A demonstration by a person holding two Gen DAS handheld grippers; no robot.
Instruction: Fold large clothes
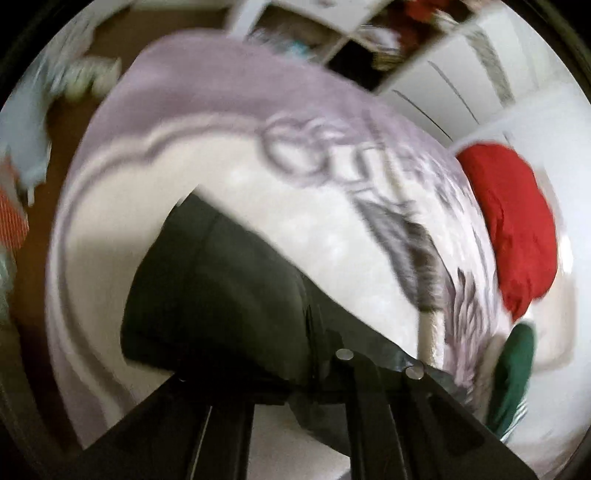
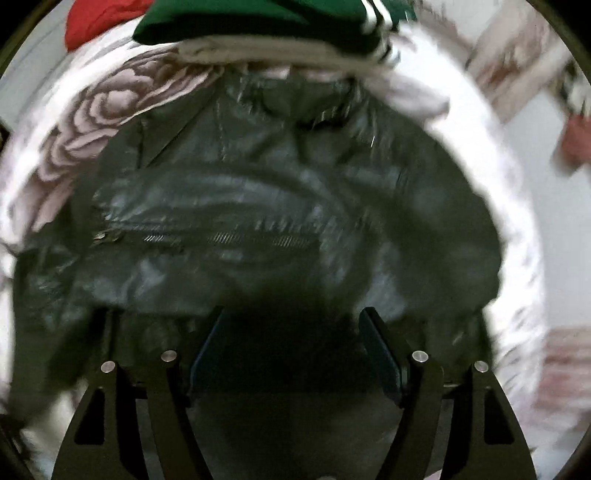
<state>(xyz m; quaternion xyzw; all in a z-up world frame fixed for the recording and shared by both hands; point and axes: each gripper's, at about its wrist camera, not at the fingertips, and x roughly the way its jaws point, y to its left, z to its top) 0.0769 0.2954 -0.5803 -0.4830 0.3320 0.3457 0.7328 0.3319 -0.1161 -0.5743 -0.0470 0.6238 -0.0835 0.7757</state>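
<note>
A dark green-black shiny jacket [image 2: 280,206] with a zipper lies crumpled on a bed with a lilac floral bedspread [image 2: 110,107]. In the left wrist view the jacket [image 1: 221,280] lies across the bedspread [image 1: 207,122], and my left gripper [image 1: 380,362] is shut on its edge. In the right wrist view my right gripper [image 2: 293,332] stands open just above the jacket's near part, with fabric between and under the fingers [image 2: 380,343]. Both views are blurred by motion.
A red garment [image 1: 513,221] and a green garment with white stripes [image 1: 513,373] lie on the bed beside the jacket; they also show at the far edge in the right wrist view, the green one [image 2: 258,18] over a pale one. White shelving [image 1: 351,33] stands beyond the bed.
</note>
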